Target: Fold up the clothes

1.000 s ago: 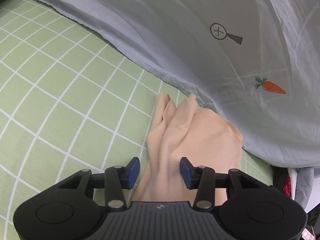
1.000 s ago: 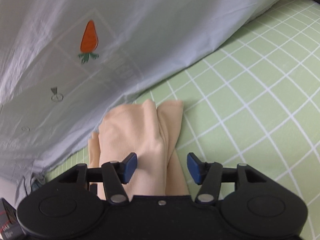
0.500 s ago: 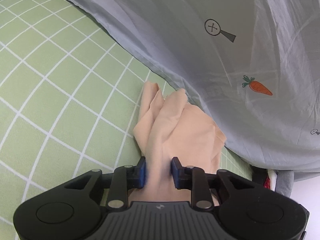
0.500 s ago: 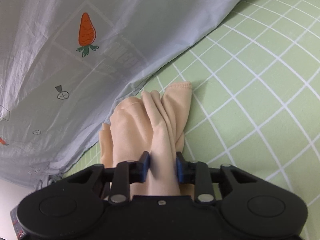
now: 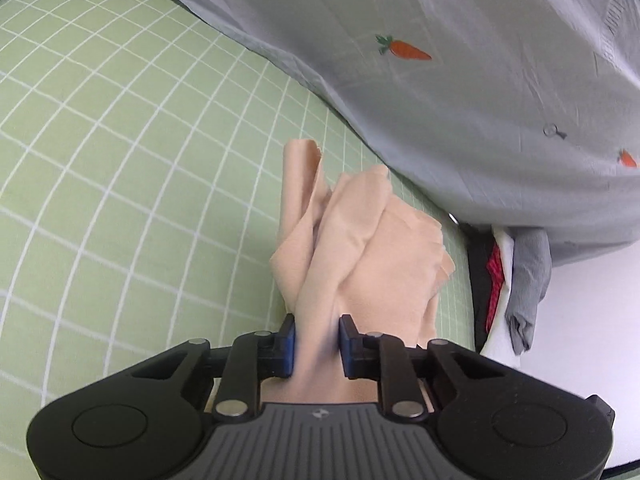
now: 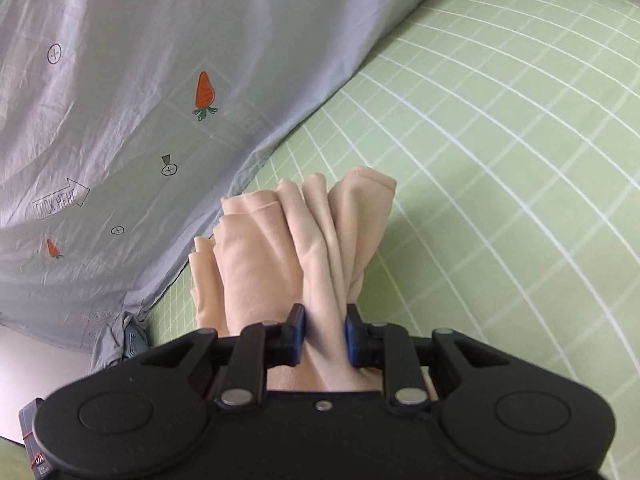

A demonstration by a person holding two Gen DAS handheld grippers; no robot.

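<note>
Two hand-held grippers grasp a peach-coloured garment [image 5: 360, 248] over a bed spread with a green checked sheet [image 5: 120, 160]. The left gripper [image 5: 317, 346] has its blue-padded fingers [image 5: 289, 344] drawn in close on a bunched ridge of the cloth, and the right gripper [image 6: 325, 338] has pinched another gathered ridge in the same way, its fingers [image 6: 298, 336] narrowed to the thickness of the fabric between them. The garment hangs forward from both grips in loose, uneven pleats, its far end drooping toward the sheet; whether that end touches the sheet cannot be told. A grey quilt printed with carrots [image 6: 160, 80] lies heaped along the far side, just beside the cloth, and dark and red items [image 5: 496, 280] show at the bed's edge to the right in the left wrist view. Judged from the double grip and the rumpled fabric, the step in hand is carrying or lifting the garment, either to spread it flat for folding or to bring one part over another; the pictures do not settle which. Either way, the next move calls for both grips to travel together and keep the cloth clear of the quilt.
</note>
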